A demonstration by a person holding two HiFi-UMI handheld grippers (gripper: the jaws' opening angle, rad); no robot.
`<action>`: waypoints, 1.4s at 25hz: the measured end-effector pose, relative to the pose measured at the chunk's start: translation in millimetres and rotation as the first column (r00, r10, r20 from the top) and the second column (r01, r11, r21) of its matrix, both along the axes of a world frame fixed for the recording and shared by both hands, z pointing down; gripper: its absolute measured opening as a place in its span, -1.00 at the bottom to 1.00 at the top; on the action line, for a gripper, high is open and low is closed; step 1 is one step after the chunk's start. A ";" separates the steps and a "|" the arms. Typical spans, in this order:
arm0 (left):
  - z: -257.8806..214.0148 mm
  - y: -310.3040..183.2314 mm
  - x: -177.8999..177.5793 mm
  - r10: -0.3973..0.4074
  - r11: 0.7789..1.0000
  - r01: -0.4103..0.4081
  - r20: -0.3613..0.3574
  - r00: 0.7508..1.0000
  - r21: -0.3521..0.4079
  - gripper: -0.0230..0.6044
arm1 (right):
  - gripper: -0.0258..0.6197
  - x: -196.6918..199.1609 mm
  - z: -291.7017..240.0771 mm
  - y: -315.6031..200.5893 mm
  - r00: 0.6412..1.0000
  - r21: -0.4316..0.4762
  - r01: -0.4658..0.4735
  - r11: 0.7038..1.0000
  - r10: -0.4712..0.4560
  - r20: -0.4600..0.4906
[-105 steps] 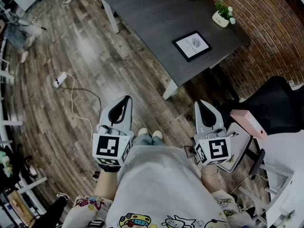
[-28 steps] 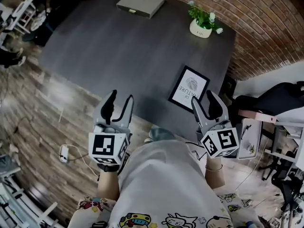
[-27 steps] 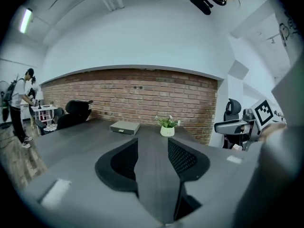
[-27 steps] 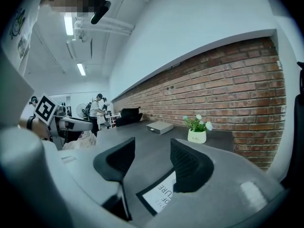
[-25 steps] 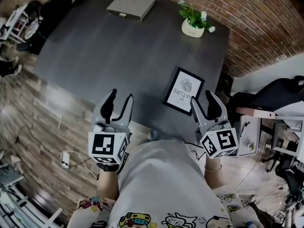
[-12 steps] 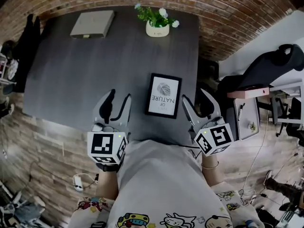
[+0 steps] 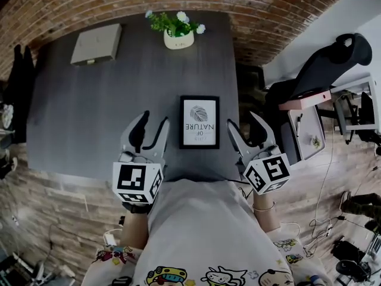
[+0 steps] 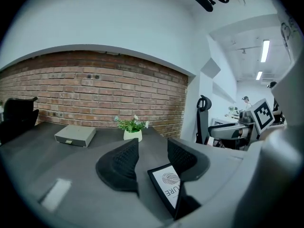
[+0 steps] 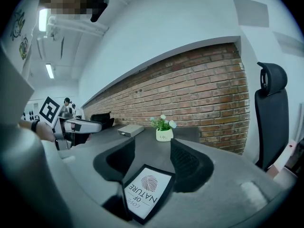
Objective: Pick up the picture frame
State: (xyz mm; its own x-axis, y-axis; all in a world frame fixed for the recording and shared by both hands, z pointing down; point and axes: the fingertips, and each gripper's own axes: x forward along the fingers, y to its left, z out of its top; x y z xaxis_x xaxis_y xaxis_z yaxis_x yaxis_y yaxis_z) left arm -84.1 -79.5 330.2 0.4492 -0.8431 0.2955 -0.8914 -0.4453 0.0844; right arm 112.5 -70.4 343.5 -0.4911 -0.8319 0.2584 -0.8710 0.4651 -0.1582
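A black picture frame [image 7: 199, 122] with a white print lies flat on the dark grey table [image 7: 107, 112], near its front right corner. My left gripper [image 7: 151, 124] hangs open just left of the frame, above the table's front edge. My right gripper [image 7: 244, 124] is open just right of the frame, over the table's right edge. Neither touches it. In the left gripper view the picture frame [image 8: 167, 186] lies low and right of the left gripper [image 8: 151, 156]. The right gripper view shows the picture frame [image 9: 146, 190] below and between the jaws of the right gripper [image 9: 153, 161].
A white pot with a small plant [image 7: 177, 30] stands at the table's far edge, and a flat grey box [image 7: 95, 44] lies far left. A brick wall [image 7: 262, 16] runs behind. A black office chair [image 7: 330, 64] and a desk stand to the right.
The person has walked up to the table and turned to face it squarely. The frame now lies straight between the two open grippers, closer than before. Both grippers stay open.
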 end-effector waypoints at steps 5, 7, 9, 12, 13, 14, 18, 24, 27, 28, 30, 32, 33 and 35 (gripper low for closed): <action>9.1 -6.5 5.4 0.042 0.999 -0.042 -0.004 0.999 -0.027 -0.30 | -0.21 -1.5 3.7 -2.6 1.000 -0.015 -0.023 1.000 0.023 -0.006; 13.2 -8.2 8.5 0.057 0.998 -0.057 -0.006 0.998 -0.039 -0.30 | -0.21 -0.7 6.1 -3.3 0.999 -0.023 -0.036 0.999 0.036 -0.004; 16.7 -9.7 11.4 0.071 0.996 -0.071 -0.008 0.997 -0.050 -0.30 | -0.21 -0.1 8.7 -3.7 0.999 -0.031 -0.046 0.998 0.046 -0.004; 21.1 -12.0 14.0 0.086 0.994 -0.086 -0.011 0.996 -0.063 -0.30 | -0.21 -0.5 13.0 -3.8 0.998 -0.044 -0.055 0.998 0.055 -0.008; 22.8 -12.9 14.7 0.090 0.994 -0.090 -0.011 0.996 -0.067 -0.30 | -0.21 -1.0 15.0 -4.1 0.998 -0.048 -0.057 0.997 0.056 -0.010; 24.8 -13.6 15.4 0.093 0.993 -0.094 -0.013 0.996 -0.071 -0.30 | -0.21 -1.5 17.2 -4.3 0.998 -0.054 -0.058 0.997 0.057 -0.010; 33.9 -14.0 20.0 0.108 0.989 -0.110 -0.016 0.994 -0.095 -0.31 | -0.21 -2.2 26.3 -4.1 0.998 -0.079 -0.062 0.995 0.061 -0.008; 50.0 -16.6 26.4 0.119 0.984 -0.120 -0.013 0.993 -0.134 -0.31 | -0.21 -1.1 42.0 -7.0 0.998 -0.119 -0.063 0.991 0.063 -0.005; 60.5 -17.9 28.7 0.124 0.980 -0.124 -0.009 0.992 -0.157 -0.31 | -0.21 -2.3 50.8 -8.9 0.998 -0.140 -0.061 0.988 0.061 -0.003; 64.2 -18.4 29.6 0.126 0.978 -0.125 -0.008 0.992 -0.165 -0.31 | -0.21 -2.7 53.8 -9.4 0.998 -0.146 -0.060 0.987 0.060 -0.003; 71.5 -19.5 31.0 0.128 0.975 -0.127 -0.006 0.992 -0.181 -0.31 | -0.21 -3.7 59.7 -10.8 0.998 -0.161 -0.056 0.985 0.056 -0.003; 79.4 -20.0 32.9 0.131 0.972 -0.129 -0.004 0.991 -0.197 -0.31 | -0.21 -4.3 66.0 -11.8 0.999 -0.175 -0.052 0.983 0.052 -0.002; 83.8 -19.9 34.5 0.134 0.970 -0.131 -0.003 0.991 -0.207 -0.31 | -0.21 -4.3 69.5 -11.9 0.999 -0.182 -0.050 0.982 0.051 -0.001; 93.4 -19.1 38.1 0.140 0.964 -0.137 0.000 0.990 -0.228 -0.31 | -0.21 -4.3 77.2 -11.4 0.999 -0.201 -0.047 0.979 0.048 0.001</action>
State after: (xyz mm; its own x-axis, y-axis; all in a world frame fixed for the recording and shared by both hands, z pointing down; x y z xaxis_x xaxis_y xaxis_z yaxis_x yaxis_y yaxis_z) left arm -46.0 -98.5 423.7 0.5504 -0.6832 0.4799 -0.8245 -0.5354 0.1835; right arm 108.2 -81.8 420.7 -0.4544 -0.7858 0.4197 -0.8901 0.3818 -0.2488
